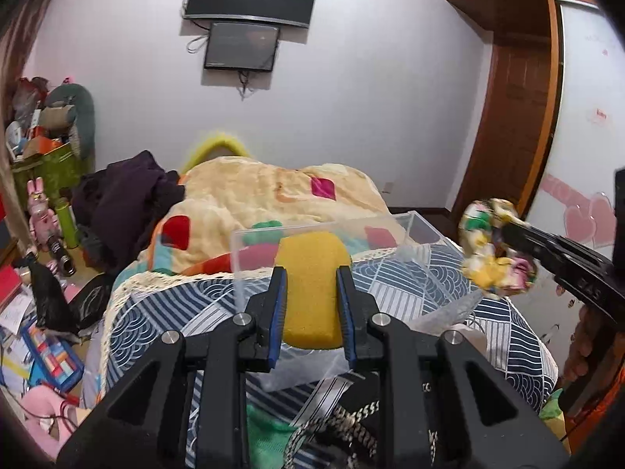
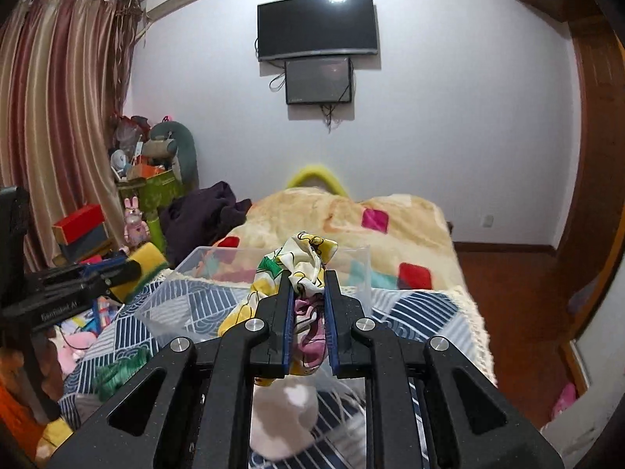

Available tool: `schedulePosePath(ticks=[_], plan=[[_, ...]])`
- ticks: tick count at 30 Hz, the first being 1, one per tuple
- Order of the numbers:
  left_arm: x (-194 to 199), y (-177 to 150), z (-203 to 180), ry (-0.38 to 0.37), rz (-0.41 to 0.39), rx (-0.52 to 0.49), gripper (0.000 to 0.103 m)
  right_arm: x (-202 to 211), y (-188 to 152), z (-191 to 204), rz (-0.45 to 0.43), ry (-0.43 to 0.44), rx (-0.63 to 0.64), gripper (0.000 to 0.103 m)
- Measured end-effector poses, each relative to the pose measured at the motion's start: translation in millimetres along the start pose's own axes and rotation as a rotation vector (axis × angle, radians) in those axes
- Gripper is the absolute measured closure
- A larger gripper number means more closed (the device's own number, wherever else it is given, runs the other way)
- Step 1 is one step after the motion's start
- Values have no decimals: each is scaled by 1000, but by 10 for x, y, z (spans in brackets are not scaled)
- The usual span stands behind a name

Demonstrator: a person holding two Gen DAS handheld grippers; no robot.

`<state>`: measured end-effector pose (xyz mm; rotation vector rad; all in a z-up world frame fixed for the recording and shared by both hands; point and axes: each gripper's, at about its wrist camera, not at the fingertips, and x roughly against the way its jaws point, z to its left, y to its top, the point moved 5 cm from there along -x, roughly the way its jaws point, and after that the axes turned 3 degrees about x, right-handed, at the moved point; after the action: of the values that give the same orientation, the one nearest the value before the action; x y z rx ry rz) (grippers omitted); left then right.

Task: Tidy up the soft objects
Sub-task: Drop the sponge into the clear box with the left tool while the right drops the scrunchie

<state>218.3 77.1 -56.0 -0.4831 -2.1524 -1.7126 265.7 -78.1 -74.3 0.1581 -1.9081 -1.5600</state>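
Cluttered bedroom: left hand-held gripper (image 1: 311, 289) pinches a yellow oval sponge (image 1: 311, 273), right hand-held gripper (image 2: 308, 293) clamps a floral fabric scrunchie (image 2: 300, 269); either could snag the clear plastic bin's (image 2: 273, 252) rim and spill onto the bed.

Sponge (image 1: 311, 289): lower end hidden behind the left gripper (image 1: 311, 293), sides covered by its pads.
Printed cloth (image 1: 493, 248): blurred in the left wrist view; part tucked behind the right gripper (image 2: 308, 305).
Clear box (image 2: 353, 273): near wall hidden behind the cloth.
White plush (image 2: 281, 422): below the box, blurred, mostly behind the gripper frame.
Wardrobe (image 1: 508, 8): right of the box, cut off by the edge.
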Motion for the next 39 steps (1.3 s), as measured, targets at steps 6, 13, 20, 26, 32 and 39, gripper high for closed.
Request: schedulePosePath(ticks=[6,13,20,26,32,39], plan=[[-276,-35,-55,-11,56,-17,78,-318,-72,6,69,6,-1,91],[-580,-122,-48,-5,129,-25,78,-663,-188,-32,184,8,0,91],[-691,-198,-77,-5,157,-45,78,-765,-289,57,253,29,48,86],[-650,-213,-115,-15,165,-51,72,-645,-300,42,242,50,47,73],[-450,-121,-112,-10,124,-48,49,-429,-184,-20,163,19,47,40],[-135,-39,-105,11,67,-38,20,-81,-76,-46,72,-11,56,21]])
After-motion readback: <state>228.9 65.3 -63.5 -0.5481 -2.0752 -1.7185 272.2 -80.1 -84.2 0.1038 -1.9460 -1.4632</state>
